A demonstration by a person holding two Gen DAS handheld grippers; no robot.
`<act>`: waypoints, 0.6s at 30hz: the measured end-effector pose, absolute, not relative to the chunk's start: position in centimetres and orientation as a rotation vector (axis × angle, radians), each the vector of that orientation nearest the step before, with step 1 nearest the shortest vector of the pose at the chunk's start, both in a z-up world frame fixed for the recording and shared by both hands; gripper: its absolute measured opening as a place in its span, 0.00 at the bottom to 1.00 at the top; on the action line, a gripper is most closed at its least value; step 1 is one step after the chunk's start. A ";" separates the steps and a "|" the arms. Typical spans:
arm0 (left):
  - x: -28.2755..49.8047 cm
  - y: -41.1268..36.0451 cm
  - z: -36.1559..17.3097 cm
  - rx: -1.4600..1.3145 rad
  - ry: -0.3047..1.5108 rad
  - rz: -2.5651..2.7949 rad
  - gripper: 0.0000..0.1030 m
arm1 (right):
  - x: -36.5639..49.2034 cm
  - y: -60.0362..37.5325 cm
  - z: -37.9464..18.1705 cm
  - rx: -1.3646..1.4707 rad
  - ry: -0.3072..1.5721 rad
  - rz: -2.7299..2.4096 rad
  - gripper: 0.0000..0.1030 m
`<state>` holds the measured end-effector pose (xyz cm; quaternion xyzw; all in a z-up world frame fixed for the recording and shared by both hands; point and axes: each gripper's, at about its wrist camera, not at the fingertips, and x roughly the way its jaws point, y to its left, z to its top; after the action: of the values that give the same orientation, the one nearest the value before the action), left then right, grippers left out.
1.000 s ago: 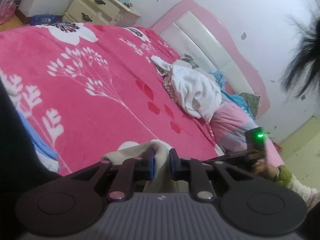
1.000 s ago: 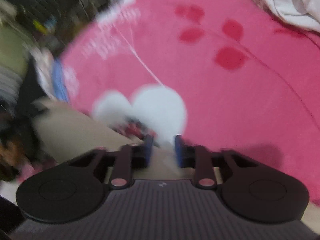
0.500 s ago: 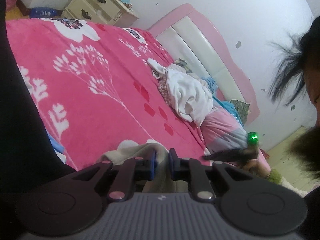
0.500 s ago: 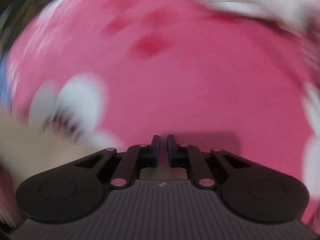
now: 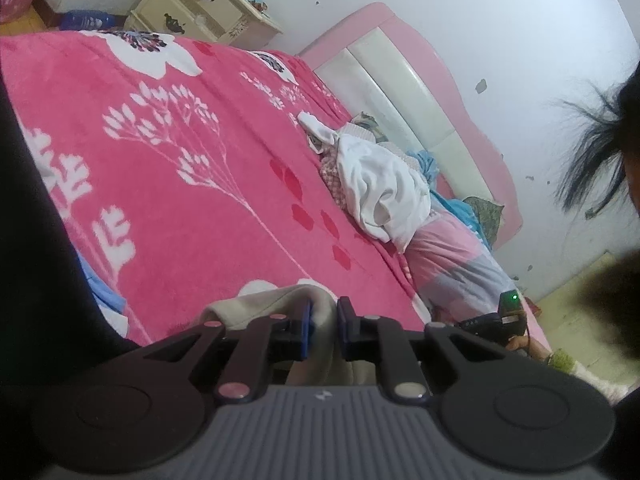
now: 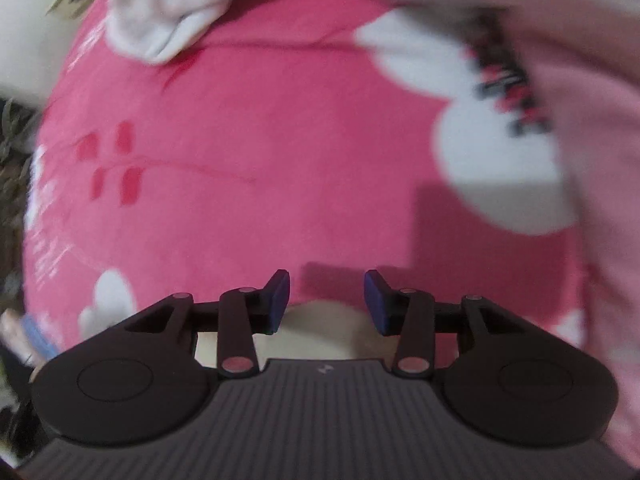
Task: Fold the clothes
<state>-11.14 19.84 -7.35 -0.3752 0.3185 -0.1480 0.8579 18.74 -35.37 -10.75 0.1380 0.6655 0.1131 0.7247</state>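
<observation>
Both grippers are black linkages with silver rivets on ribbed grey bodies, ending in blue-padded fingers (image 6: 280, 300).

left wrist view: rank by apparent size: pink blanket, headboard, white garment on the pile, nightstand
1. pink blanket, fills most of the frame
2. headboard
3. white garment and nightstand: about alike here, and the nightstand stands farther off, so no ranking between them.

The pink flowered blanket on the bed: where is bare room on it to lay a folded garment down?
The pink flowered blanket is bare across its wide middle, between the dark sleeve and the white crumpled garment. It is crowded along the pink padded headboard, where the clothes pile lies, and at the near edge, where the left gripper pinches beige cloth.
</observation>
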 end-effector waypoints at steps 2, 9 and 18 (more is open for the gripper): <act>-11.1 19.7 -7.1 -0.783 0.670 -0.297 0.13 | 18.3 -33.5 -10.5 0.202 1.482 0.295 0.06; -11.0 20.6 -7.9 -0.841 0.688 -0.262 0.12 | 16.3 -33.8 -6.5 0.084 1.327 0.278 0.03; -10.4 20.6 -7.9 -0.818 0.706 -0.274 0.12 | 16.3 -37.8 -7.7 0.279 1.266 0.163 0.02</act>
<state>-10.36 20.57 -7.89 -0.3880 0.3352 -0.1299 0.8487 16.35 -37.81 -7.72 0.1299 0.5890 0.0759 0.7940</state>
